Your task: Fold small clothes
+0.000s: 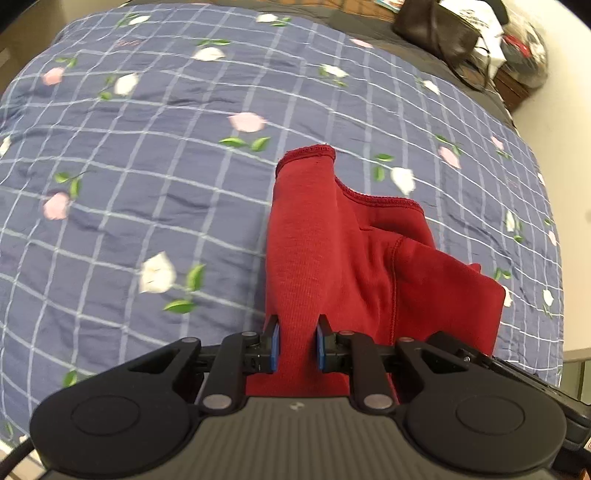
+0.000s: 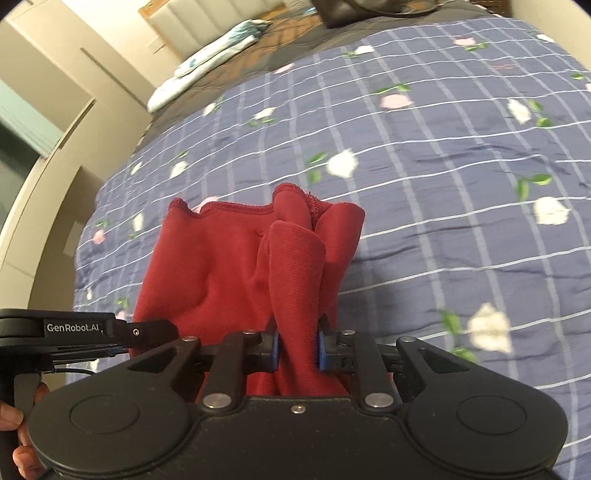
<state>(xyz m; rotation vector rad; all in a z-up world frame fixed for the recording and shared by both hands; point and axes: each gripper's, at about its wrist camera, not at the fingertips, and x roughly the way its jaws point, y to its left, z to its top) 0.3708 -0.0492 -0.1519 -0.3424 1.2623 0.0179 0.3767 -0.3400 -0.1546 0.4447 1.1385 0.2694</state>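
A small red garment (image 1: 332, 243) hangs above the blue checked bedspread (image 1: 147, 166), held up by both grippers. My left gripper (image 1: 297, 345) is shut on a bunched fold of it, the cloth pinched between its blue pads. In the right wrist view the red garment (image 2: 229, 266) droops in folds, its stitched hem edge farthest from the camera. My right gripper (image 2: 298, 349) is shut on another bunched part of the cloth. The other gripper's black body (image 2: 85, 332) shows at the left of that view, with a hand (image 2: 22, 443) on its handle.
The bedspread (image 2: 443, 184) with white and pink flowers covers the bed. A dark brown bag (image 1: 436, 33) and a plastic bag of items (image 1: 524, 51) sit at the far right corner. A folded light cloth (image 2: 207, 62) lies at the bed's far end, beside beige cupboards (image 2: 55, 74).
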